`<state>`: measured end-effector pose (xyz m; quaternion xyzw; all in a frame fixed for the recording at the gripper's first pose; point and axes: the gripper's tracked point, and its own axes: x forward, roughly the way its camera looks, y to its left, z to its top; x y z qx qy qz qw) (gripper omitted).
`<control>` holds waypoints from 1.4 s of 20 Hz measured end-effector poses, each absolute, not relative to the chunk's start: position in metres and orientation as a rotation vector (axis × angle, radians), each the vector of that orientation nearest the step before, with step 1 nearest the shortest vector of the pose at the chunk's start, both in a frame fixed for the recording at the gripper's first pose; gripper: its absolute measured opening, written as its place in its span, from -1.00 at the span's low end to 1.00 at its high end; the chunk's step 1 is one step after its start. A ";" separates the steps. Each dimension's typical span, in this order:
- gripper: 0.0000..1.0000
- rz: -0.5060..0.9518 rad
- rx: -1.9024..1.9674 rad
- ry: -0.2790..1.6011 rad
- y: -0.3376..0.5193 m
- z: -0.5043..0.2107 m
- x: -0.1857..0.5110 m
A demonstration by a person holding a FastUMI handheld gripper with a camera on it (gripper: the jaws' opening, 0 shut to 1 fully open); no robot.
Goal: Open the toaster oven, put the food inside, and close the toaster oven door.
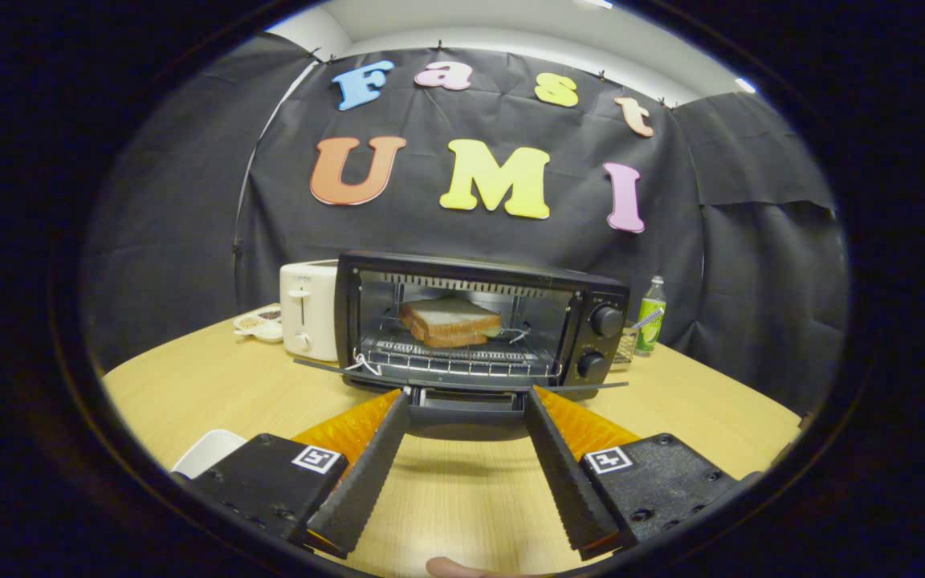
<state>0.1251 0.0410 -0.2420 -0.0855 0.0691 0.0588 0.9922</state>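
The toaster oven stood on the wooden table with its door dropped open and flat, and the sandwich already lay on the rack inside, so opening and loading looked done and only closing the door was left. The gripper had its fingers spread apart and empty, tips at the door's front edge to either side of what seemed to be the handle, though whether they touched it was unclear.
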 end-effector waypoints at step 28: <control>0.96 0.096 -0.084 0.032 0.038 -0.036 0.052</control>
